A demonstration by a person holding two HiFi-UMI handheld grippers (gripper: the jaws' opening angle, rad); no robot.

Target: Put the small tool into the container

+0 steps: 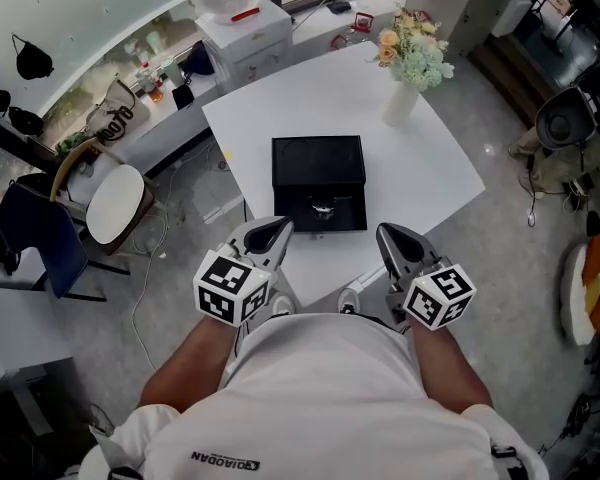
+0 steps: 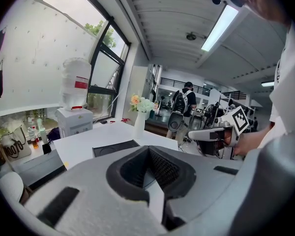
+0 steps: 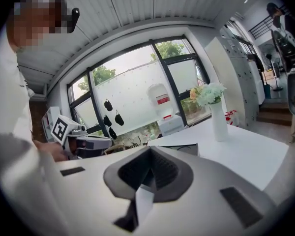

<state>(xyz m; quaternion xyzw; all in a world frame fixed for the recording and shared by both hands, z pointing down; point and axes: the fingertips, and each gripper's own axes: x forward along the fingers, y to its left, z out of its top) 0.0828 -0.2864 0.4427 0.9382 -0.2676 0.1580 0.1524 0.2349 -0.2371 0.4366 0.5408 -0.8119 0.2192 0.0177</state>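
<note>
A black container (image 1: 352, 216) lies open on the white table (image 1: 420, 158), its lid folded back flat on the far side. A small shiny tool (image 1: 322, 209) rests inside its base. My left gripper (image 1: 270, 233) hovers at the table's near edge, just left of the container, shut and with nothing in it. On the other side, near the container's front right corner, my right gripper (image 1: 395, 240) is also shut and holds nothing. In the left gripper view the jaws meet over the container (image 2: 115, 147). The right gripper view shows the same container (image 3: 179, 149) beyond its closed jaws.
A white vase of flowers (image 1: 410, 63) stands at the table's far right corner. Behind the table are a water dispenser (image 1: 242, 23) and a cluttered counter (image 1: 130, 98). A round white chair (image 1: 115, 203) sits at the left. A person (image 2: 187, 97) stands far back.
</note>
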